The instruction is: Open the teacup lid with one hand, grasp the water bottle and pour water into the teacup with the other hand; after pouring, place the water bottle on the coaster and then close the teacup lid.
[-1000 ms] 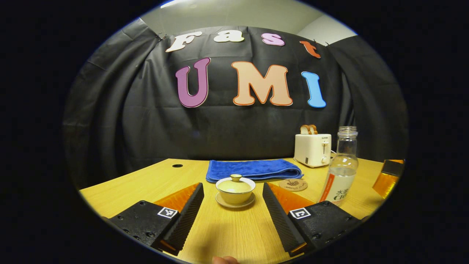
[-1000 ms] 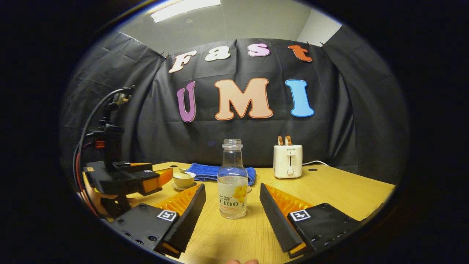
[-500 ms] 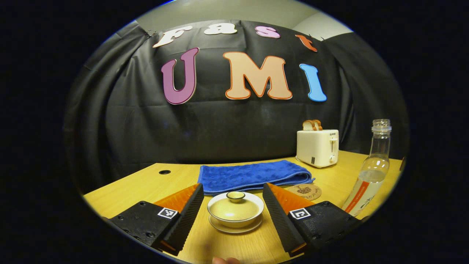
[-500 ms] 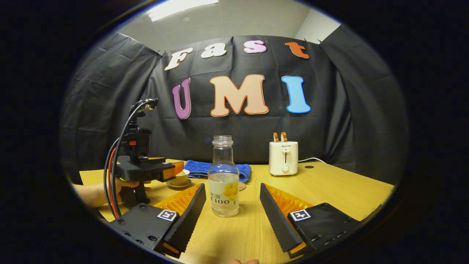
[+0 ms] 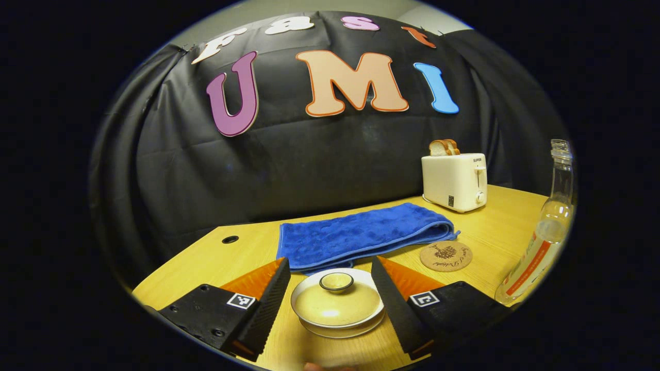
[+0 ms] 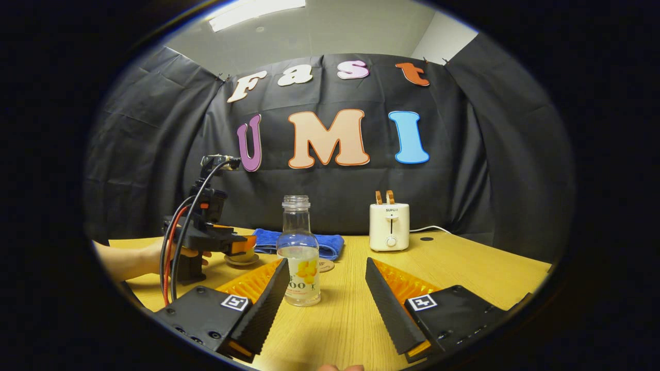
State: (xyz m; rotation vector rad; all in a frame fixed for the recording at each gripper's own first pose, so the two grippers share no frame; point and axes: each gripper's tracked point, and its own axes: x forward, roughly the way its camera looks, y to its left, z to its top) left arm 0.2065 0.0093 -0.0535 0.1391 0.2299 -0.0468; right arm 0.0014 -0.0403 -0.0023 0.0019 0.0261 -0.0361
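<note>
Teacup lid (image 5: 336, 300) still on cup, now between my left gripper (image 5: 330, 304) spread fingers after advancing; right gripper (image 6: 326, 304) spread, water bottle (image 6: 299, 257) ahead on tabletop (image 6: 464, 268), ungrasped

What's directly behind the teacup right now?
A folded blue towel lies just behind the lidded teacup. The lid hides the cup's inside.
</note>
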